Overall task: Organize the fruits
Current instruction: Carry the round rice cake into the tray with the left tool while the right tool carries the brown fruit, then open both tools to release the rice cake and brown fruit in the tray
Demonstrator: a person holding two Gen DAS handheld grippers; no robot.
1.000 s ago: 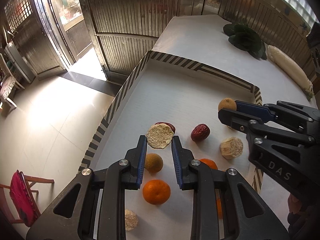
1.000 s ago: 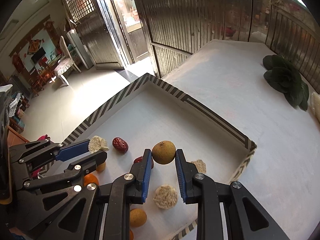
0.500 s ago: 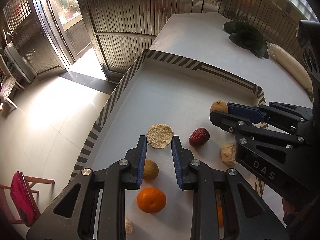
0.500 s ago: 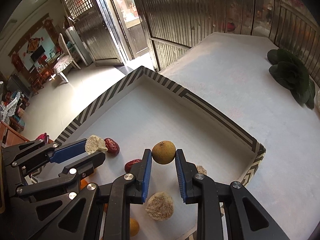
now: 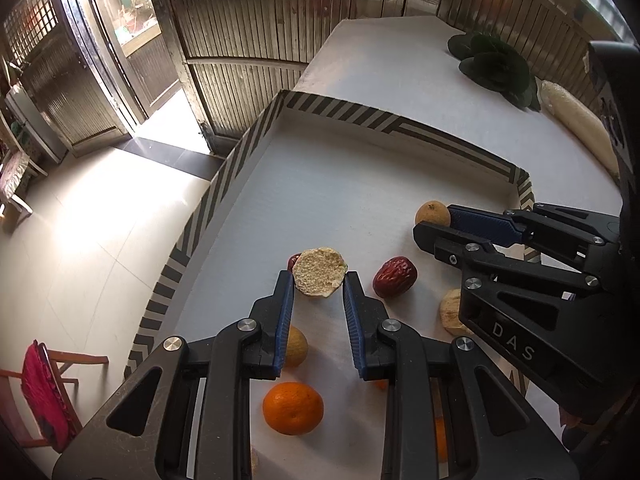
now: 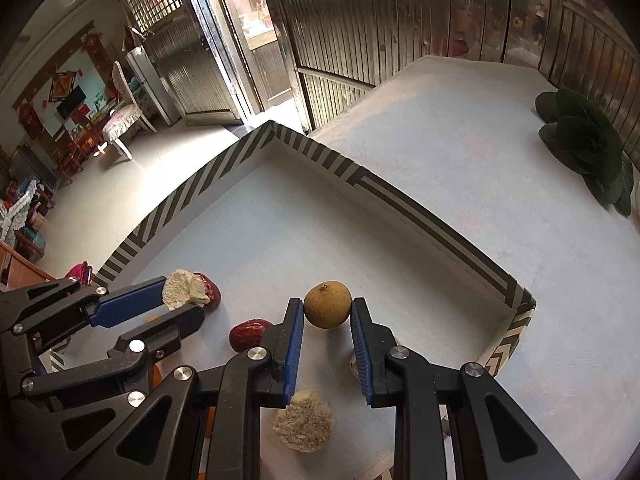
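Holding a brown round fruit (image 6: 327, 305) in our right gripper (image 6: 327, 320), fingers pinched on its sides above the striped tray (image 6: 400, 192). It looks light, firm and rollable, so we'd grip across the widest part. Our left gripper (image 5: 318, 296) is clamped on a crumbly beige half-fruit (image 5: 319, 273), probably fragile, so go easy on the squeeze.

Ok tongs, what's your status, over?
Left tongs shut on crumbly biscuit. Right tongs shut on brown fruit. Both over the tray. Nothing blocking.
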